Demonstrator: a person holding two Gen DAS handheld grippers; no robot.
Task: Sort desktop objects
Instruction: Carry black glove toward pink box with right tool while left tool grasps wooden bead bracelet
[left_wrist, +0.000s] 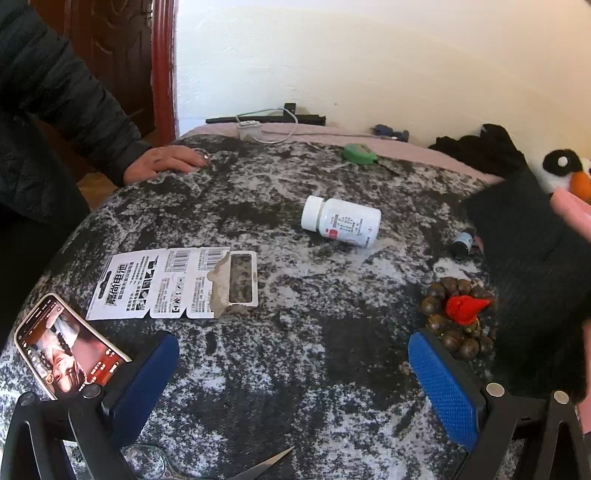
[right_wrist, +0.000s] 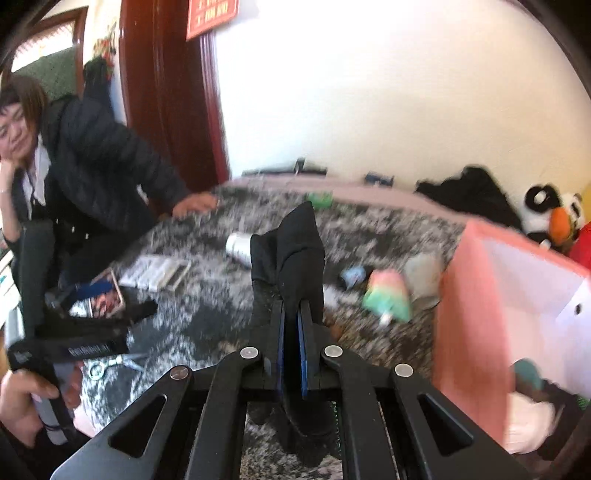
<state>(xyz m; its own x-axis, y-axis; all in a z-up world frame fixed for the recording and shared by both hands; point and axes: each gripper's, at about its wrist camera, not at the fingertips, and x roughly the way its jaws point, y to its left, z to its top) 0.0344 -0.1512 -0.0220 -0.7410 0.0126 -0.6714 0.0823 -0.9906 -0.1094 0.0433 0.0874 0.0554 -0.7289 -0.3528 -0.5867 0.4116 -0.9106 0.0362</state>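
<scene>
My right gripper is shut on a black cloth and holds it up above the mottled grey table cover; the cloth also hangs at the right of the left wrist view. My left gripper is open and empty, low over the cover. Ahead of it lie a white pill bottle on its side, a torn battery card, a phone, a bead bracelet with a red charm, and a small blue vial.
A pink paper bag stands open at the right with items inside. Scissors lie near the front edge. A seated person's hand rests on the far left edge. A green tape measure, a pastel toy and a penguin plush lie behind.
</scene>
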